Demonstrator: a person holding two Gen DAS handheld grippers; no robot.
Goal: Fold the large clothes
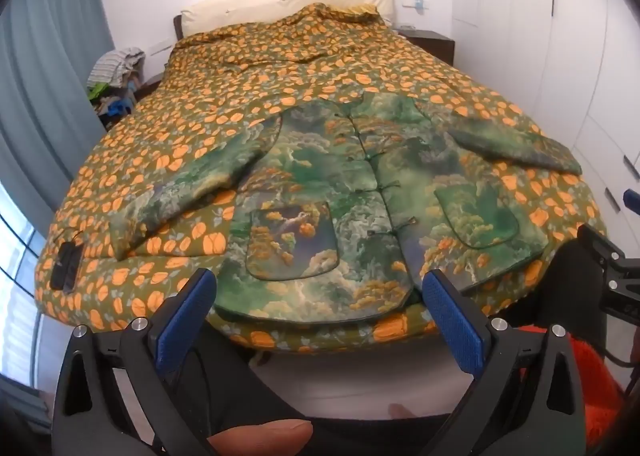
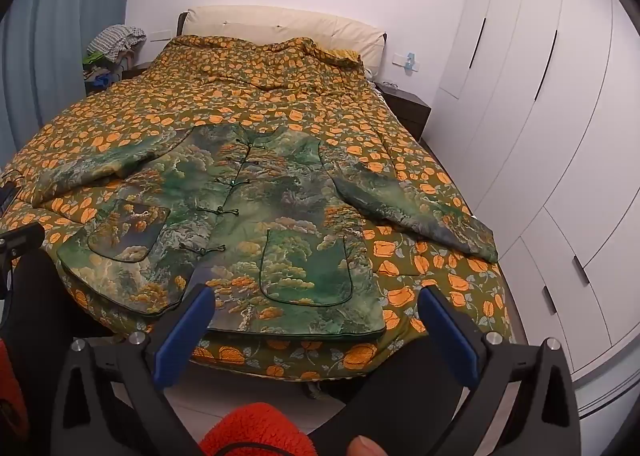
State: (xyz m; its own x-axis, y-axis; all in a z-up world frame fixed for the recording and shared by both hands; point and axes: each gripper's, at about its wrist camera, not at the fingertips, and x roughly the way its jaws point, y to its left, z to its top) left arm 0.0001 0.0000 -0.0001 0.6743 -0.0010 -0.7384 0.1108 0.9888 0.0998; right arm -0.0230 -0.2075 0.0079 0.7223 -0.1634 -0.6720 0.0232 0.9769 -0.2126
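Note:
A green padded jacket point(image 1: 348, 175) point(image 2: 256, 207) with a landscape print, knot buttons and two patch pockets lies flat, front up, on the near end of the bed, both sleeves spread outward. My left gripper point(image 1: 318, 288) hovers open above the jacket's hem near its left pocket, with nothing between the blue pads. My right gripper point(image 2: 314, 306) is open too, hanging over the hem by the right pocket point(image 2: 306, 268), apart from the cloth. The left sleeve point(image 1: 180, 191) angles down-left; the right sleeve point(image 2: 416, 207) points toward the wardrobe.
The bed carries an orange-patterned quilt point(image 1: 280, 75) with a cream headboard point(image 2: 280, 27) behind. White wardrobes point(image 2: 540, 115) line the right side, a nightstand point(image 2: 404, 103) sits beside them. A clothes pile point(image 1: 116, 67) and a blue curtain stand at left. A black device point(image 1: 66, 264) lies on the quilt's left edge.

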